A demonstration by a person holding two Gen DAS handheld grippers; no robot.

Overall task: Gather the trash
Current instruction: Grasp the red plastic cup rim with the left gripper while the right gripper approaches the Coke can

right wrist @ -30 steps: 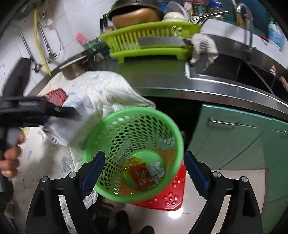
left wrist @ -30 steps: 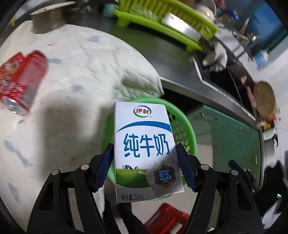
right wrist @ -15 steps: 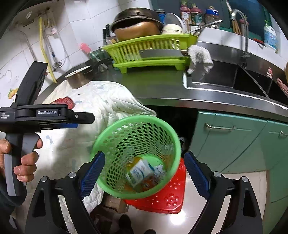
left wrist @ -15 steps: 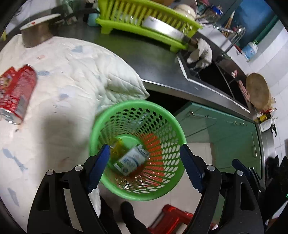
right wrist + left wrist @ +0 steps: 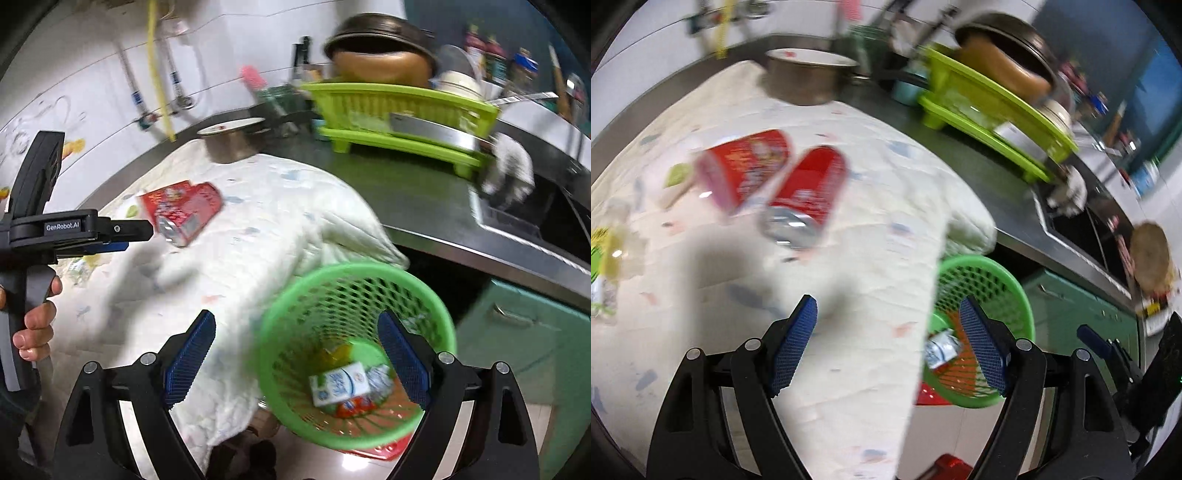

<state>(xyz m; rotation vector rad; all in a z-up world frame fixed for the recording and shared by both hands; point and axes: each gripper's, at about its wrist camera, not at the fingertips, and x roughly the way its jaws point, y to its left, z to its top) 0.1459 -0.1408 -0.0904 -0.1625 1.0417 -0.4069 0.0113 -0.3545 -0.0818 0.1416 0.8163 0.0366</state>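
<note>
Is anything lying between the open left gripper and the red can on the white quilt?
Nothing visible: only bare quilt separates the left gripper from the red can; a red cup lies beside it.

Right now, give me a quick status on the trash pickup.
Left claw open, empty. Right claw open, empty. Milk carton in green basket; red can on the quilt. Path unobstructed.
</note>
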